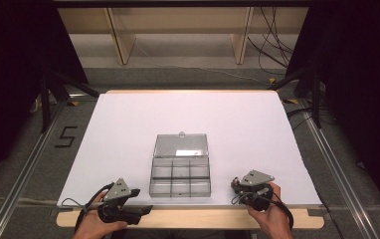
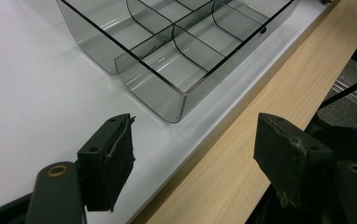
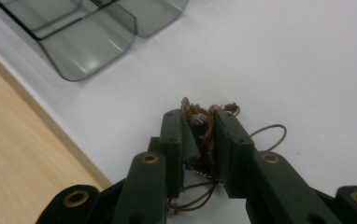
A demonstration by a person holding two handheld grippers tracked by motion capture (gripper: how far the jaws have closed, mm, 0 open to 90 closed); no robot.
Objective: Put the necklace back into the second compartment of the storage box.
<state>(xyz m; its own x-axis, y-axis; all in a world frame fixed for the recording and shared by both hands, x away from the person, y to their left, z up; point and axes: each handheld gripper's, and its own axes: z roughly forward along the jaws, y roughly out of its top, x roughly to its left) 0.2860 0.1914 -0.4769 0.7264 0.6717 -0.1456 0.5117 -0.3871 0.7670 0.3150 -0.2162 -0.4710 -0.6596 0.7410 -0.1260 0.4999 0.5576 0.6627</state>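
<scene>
The clear plastic compartment box [image 1: 180, 178] sits on the white surface [image 1: 128, 129] near its front edge, its open lid [image 1: 181, 145] lying flat behind it. My left claw [image 1: 141, 191] lies left of it, my right claw [image 1: 235, 184] right, closed around a tangle of brown beaded cord [image 3: 202, 135].

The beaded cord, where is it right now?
The beaded cord is pinched in the right claw, on the white table near its front edge, right of the open box.

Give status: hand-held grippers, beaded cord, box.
Right hand-held gripper shut on beaded cord. Left hand-held gripper open, holding nothing, near box corner. Compartment box lid open, compartments bare. Nothing between cord and box.
</scene>
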